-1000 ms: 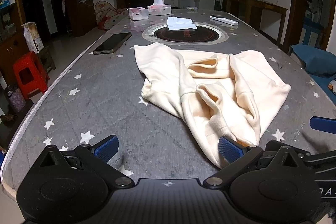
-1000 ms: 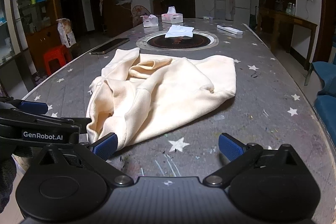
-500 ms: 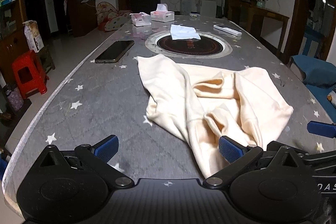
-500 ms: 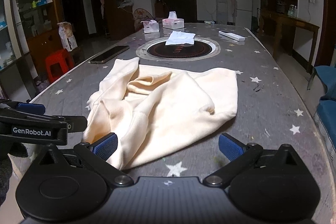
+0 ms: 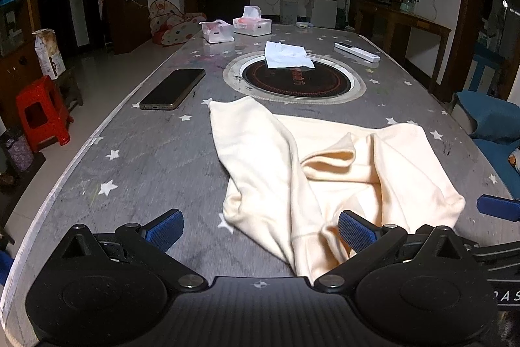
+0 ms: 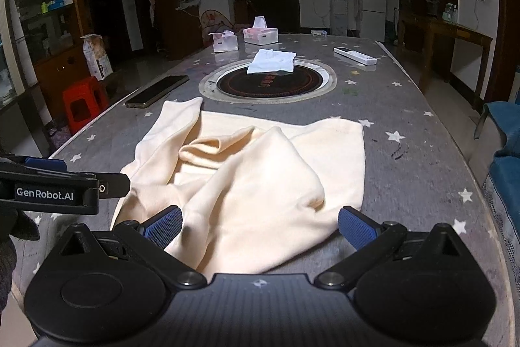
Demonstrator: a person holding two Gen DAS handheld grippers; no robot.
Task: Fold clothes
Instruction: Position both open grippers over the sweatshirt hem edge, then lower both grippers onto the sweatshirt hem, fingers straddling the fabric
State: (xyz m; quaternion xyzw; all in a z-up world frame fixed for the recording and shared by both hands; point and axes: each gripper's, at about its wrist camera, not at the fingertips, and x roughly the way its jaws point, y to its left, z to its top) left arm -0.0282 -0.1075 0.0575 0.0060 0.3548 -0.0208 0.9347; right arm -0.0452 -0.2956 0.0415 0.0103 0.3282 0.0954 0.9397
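My left gripper (image 5: 258, 231) is wide open and holds nothing. My right gripper (image 6: 258, 228) is wide open too, with nothing in it. Both hang low at the near end of the bench (image 5: 146, 158).

The top (image 5: 312, 171) is a cream one. It lies in a messy heap on the bench, right in front of me. One long part points away toward the round plate (image 5: 294, 82) set in the bench. The near end bunches up just under my right gripper and beside the right finger of my left gripper.

Here is what I think can go wrong. The cloth has many layers piled up. If I pinch the heap, I may grab two or three layers at once, and then the top will not open flat. If I pinch only a thin bit, it may slip out when I lift.

My two grippers are very near each other. They may bump if I reach for the same spot.

A phone (image 5: 174, 88) lies near the far tip of the top. If I drag or swing the cloth that way, I may push the phone along the bench, maybe off the edge. A white tissue (image 5: 286, 54) on the round plate may get swept too.
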